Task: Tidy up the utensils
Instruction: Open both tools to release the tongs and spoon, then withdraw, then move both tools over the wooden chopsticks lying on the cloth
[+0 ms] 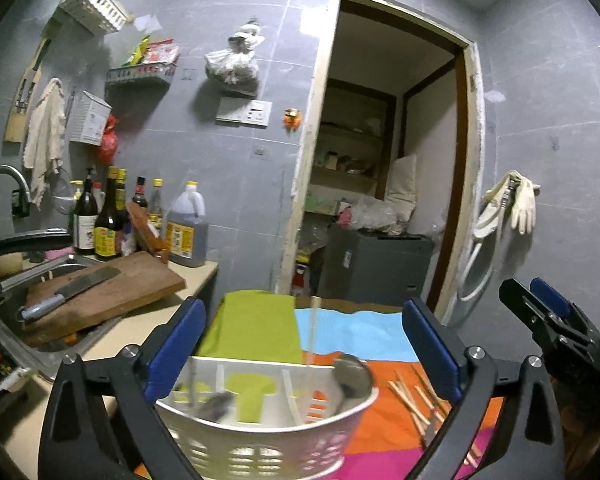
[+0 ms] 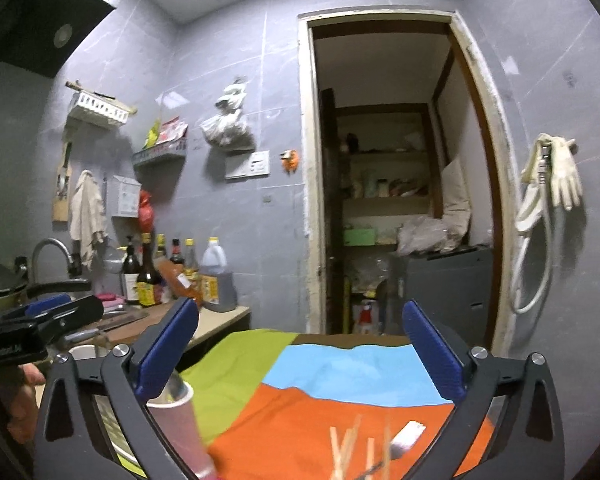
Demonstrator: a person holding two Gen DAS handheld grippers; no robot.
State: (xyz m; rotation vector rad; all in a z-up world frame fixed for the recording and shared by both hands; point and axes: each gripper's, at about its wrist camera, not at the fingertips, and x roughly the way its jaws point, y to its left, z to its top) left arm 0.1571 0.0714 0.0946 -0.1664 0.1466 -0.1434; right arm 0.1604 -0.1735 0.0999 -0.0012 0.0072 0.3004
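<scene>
A: Where are the utensils?

B: Some stand in the white plastic slotted caddy [image 1: 268, 436], which sits on the patchwork cloth of green, blue, orange and pink [image 1: 360, 332]. A metal spoon [image 1: 350, 372] leans at the caddy's right end, a pale chopstick [image 1: 313, 332] stands upright near its middle, and a dark, blurred utensil [image 1: 216, 402] lies toward its left.

A: And outside the caddy?

B: To its right, loose wooden chopsticks [image 1: 416, 400] lie on the orange patch, with a metal fork [image 2: 404, 438] among them, seen more plainly from the right wrist.

A: The grippers?

B: The left gripper [image 1: 300, 356] has its blue-padded jaws wide apart, straddling the caddy without touching it. The right gripper [image 2: 300, 356] is likewise spread wide, holding nothing, above the chopsticks.

A: Anything hard to read?

B: The caddy's base is cut off by the frame, and its contents are smeared by blur. In the right wrist view a pink cylinder with a pale rim [image 2: 180, 420], left of the chopsticks, is too blurred to identify.

A: Beyond the caddy?

B: To its left, a wooden cutting board [image 1: 108, 292] carries a cleaver [image 1: 72, 290]; behind that stand dark sauce bottles [image 1: 108, 216].
</scene>
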